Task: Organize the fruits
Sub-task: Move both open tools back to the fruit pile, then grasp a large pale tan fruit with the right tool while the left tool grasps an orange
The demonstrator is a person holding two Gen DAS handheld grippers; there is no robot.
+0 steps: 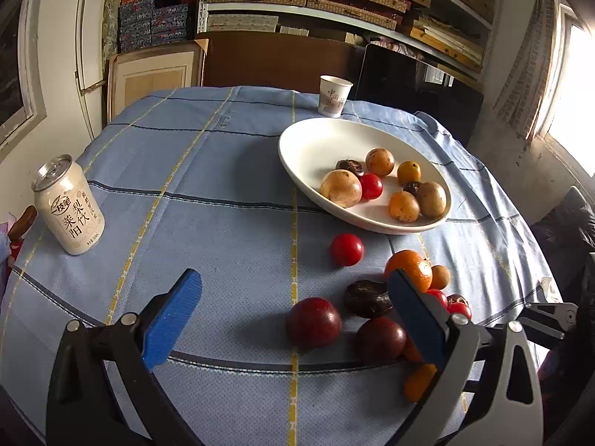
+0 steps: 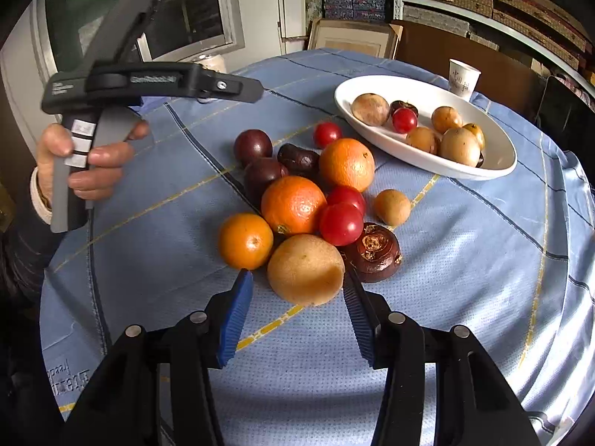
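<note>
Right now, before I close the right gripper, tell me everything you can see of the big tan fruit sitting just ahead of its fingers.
The tan fruit is round, matte and finely speckled, with a yellower sunlit patch on its right side. It rests on the blue tablecloth at the near edge of the loose pile, pressed against an orange behind it and apparently the small orange to its left. The right gripper is open; its tips flank the fruit's near side without gripping it.

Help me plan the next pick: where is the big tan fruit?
In the right wrist view the big tan fruit lies on the tablecloth at the pile's near edge, just ahead of the open right gripper.
</note>
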